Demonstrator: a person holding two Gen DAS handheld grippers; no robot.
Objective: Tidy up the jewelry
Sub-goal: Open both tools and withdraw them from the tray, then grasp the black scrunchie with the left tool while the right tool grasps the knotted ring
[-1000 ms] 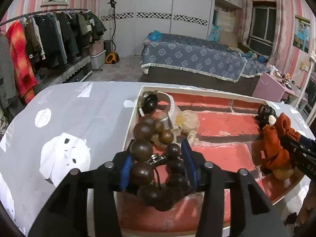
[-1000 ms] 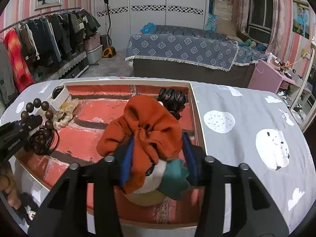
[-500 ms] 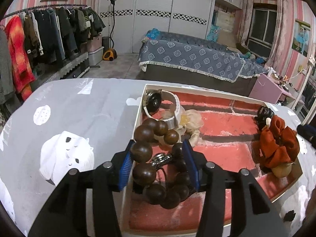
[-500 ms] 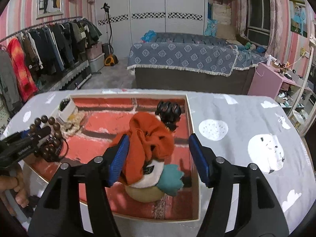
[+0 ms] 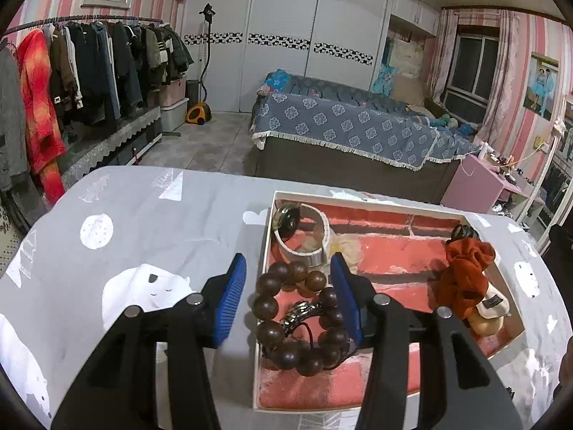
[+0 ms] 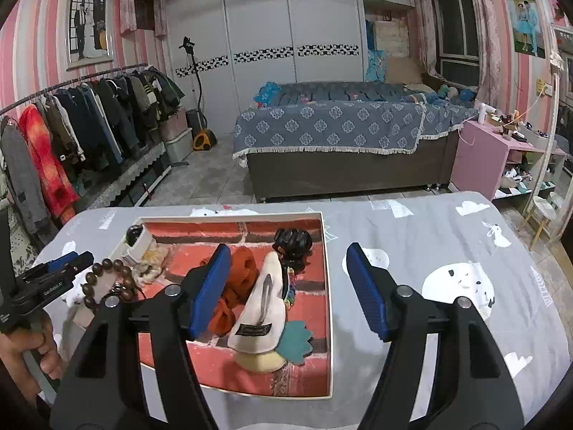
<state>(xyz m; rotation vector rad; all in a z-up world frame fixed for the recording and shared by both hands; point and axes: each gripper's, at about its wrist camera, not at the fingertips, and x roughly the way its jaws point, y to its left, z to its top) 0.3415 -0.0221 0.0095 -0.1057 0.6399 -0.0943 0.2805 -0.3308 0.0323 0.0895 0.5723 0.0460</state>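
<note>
Tray: a shallow white-rimmed tray with a red brick-pattern liner is set on a grey tablecloth printed with white polar bears.

Left gripper: blue-padded jaws are spread. A bracelet of large dark brown wooden beads is seen in the gap between them, lying in the tray's near left corner. No pad is pressed on it; a clear gap is seen on the left side, while contact on the right pad cannot be told.

Bead bracelet extras: a silver metal piece is seen inside the bead ring.

Right gripper: jaws have just been opening and are spread wide. Nothing is pinched. Its left pad is seen over the tray, its right pad over the tablecloth.

Hair items: a rust-orange fabric scrunchie and a cream and teal fabric hair piece are piled at the tray's right side, seen between and below the right pads, untouched.

Black item: a black beaded hair tie is placed just behind the pile, near the tray's far right corner.

Far left corner: a white-strapped wristwatch is placed there, with a pale yellowish fabric piece beside it.

Hand: a person's hand is seen gripping the left tool's handle in the right wrist view.
</note>
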